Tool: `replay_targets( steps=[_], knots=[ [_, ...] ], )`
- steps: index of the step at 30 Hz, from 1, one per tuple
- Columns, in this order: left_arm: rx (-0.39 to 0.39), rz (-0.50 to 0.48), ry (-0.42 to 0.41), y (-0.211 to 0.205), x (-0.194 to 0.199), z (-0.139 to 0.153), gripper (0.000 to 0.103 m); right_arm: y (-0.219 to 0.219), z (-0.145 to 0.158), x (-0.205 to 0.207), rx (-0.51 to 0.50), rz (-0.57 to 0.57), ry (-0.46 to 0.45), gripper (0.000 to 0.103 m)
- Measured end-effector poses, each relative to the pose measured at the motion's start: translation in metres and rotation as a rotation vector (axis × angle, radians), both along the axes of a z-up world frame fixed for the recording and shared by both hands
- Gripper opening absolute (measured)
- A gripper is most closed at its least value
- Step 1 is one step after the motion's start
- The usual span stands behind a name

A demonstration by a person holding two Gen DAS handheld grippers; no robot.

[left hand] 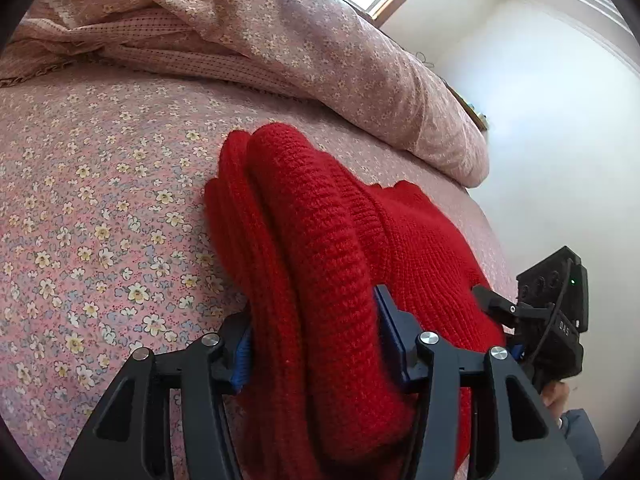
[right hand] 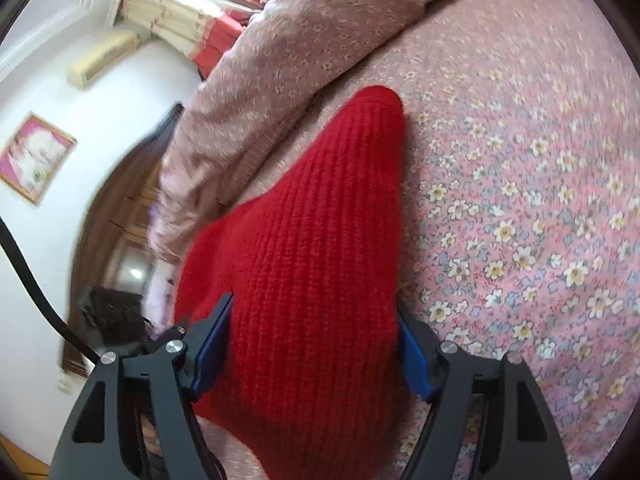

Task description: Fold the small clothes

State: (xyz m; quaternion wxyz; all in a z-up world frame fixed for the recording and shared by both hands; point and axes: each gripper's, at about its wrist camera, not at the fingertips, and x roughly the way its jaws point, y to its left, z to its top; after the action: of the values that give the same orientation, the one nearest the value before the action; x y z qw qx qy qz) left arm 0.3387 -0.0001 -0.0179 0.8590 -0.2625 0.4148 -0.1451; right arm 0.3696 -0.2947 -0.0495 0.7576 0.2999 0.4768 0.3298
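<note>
A red knitted garment [left hand: 320,240], already doubled into thick layers, lies bunched on the floral bed [left hand: 100,200] ahead of the left gripper [left hand: 316,344] and right gripper [right hand: 316,344], both clamped on it; flattening and finishing seemingly remain.

The only writing that can be read is a short white marking, "DAS", on the black housing of the right gripper [left hand: 554,316], seen at about four o'clock in the left wrist view, just below a small green light on the same housing. The letters stand sideways and are small, so the reading is not fully sure. In the right wrist view, a framed picture [right hand: 34,156] hangs on the wall at about nine o'clock, but it is blurred and no lettering on it can be made out.
</note>
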Motion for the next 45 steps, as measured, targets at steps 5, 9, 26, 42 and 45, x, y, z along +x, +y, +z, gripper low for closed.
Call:
replay_targets(
  steps=[5,9,26,42,45],
  knots=[
    [0.023,0.005,0.008,0.002,0.005,0.001,0.053,0.0,0.003,-0.001,-0.011,-0.007,-0.012,0.078],
    [0.053,0.01,0.022,0.002,0.006,0.004,0.059,0.003,0.005,-0.002,-0.015,-0.009,-0.01,0.079],
    [0.31,0.046,-0.118,-0.01,-0.029,0.078,0.073,0.002,0.082,-0.039,-0.207,-0.134,-0.271,0.095],
    [0.513,0.101,-0.435,-0.042,-0.143,0.093,0.094,0.013,0.116,-0.183,-0.458,-0.293,-0.793,0.103],
    [0.53,0.07,-0.433,-0.049,-0.144,0.068,0.095,0.019,0.106,-0.183,-0.506,-0.267,-0.753,0.103]
  ],
)
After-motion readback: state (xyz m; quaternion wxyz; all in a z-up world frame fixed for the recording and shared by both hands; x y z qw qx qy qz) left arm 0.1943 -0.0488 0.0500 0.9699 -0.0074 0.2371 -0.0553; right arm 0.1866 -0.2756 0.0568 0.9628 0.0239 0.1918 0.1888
